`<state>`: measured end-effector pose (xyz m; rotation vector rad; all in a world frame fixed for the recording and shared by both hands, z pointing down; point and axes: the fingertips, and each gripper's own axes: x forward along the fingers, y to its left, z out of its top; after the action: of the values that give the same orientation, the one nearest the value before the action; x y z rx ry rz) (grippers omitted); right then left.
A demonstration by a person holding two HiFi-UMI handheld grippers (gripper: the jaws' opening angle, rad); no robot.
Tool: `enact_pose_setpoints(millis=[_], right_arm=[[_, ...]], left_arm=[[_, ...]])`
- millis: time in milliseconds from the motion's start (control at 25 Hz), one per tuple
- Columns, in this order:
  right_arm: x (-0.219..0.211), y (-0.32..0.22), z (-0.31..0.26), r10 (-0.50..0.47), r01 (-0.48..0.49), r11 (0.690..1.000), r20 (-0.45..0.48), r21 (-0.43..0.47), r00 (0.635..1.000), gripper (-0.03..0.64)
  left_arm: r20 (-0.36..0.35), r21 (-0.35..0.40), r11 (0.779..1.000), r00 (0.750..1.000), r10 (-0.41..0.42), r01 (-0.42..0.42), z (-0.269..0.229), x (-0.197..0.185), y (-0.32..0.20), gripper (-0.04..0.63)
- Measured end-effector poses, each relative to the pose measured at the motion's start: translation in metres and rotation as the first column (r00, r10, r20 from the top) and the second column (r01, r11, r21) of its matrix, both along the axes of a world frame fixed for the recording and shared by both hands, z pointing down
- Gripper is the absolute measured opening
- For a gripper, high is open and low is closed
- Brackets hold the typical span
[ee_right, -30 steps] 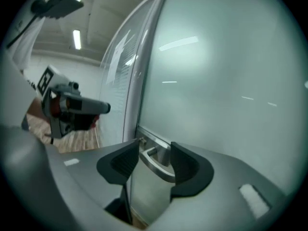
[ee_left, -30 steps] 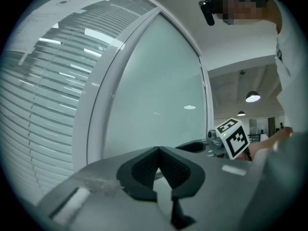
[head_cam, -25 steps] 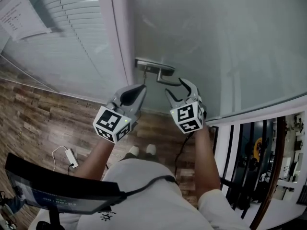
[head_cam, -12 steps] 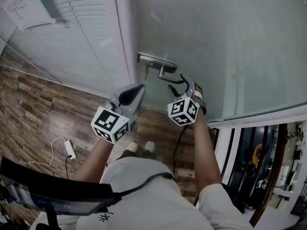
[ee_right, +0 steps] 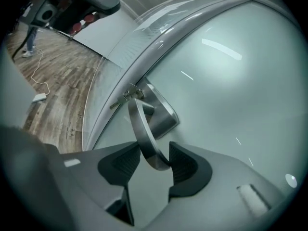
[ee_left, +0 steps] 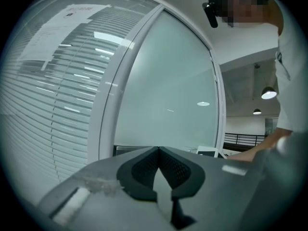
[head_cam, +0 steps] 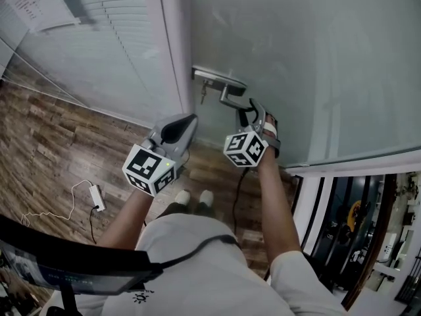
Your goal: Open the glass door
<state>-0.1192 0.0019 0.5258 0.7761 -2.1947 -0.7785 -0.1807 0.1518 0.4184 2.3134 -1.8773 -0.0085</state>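
The frosted glass door (head_cam: 316,58) carries a metal lever handle (head_cam: 231,99) on a lock plate (head_cam: 217,78), with a key (head_cam: 202,96) hanging below the plate. My right gripper (head_cam: 253,109) reaches up to the lever's free end. In the right gripper view the lever (ee_right: 140,124) runs slantwise between the pads and touches both; the jaws have just been closing, and my right gripper (ee_right: 156,154) is shut on it. My left gripper (head_cam: 189,120) hangs left of the handle, apart from it, near the white door frame (head_cam: 174,45). My left gripper's (ee_left: 158,150) pads meet with nothing between them.
A window with white blinds (head_cam: 99,38) and a taped paper sheet (head_cam: 39,5) lies left of the frame. Wooden floor (head_cam: 52,143) below holds a white cable and adapter (head_cam: 97,196). Dark railings (head_cam: 342,222) stand beyond the door's right edge.
My right gripper has sunk a little, rolled, and closed its jaws around the lever's end. The left gripper has stayed beside the frame.
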Motion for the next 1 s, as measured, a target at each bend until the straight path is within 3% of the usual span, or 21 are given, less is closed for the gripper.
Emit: enact_pose_setpoints(millis=[400, 600, 1000], right_arm=[[-0.009, -0.003, 0.015, 0.047, -0.010, 0.977, 0.170, -0.214, 0.984, 0.196], [-0.009, -0.004, 0.020, 0.056, 0.017, 0.963, 0.260, -0.270, 0.964, 0.201], [-0.014, -0.014, 0.025, 0.024, 0.060, 0.944, 0.247, -0.325, 0.969, 0.202]], left_arm=[[0.005, -0.018, 1.000, 1.000, -0.001, 0.001, -0.001, -0.004, 0.000, 0.003], [-0.009, -0.017, 1.000, 1.000, 0.007, -0.007, 0.004, 0.001, 0.000, 0.003], [-0.005, -0.003, 0.999, 0.999, 0.035, -0.035, 0.000, 0.015, -0.016, 0.003]])
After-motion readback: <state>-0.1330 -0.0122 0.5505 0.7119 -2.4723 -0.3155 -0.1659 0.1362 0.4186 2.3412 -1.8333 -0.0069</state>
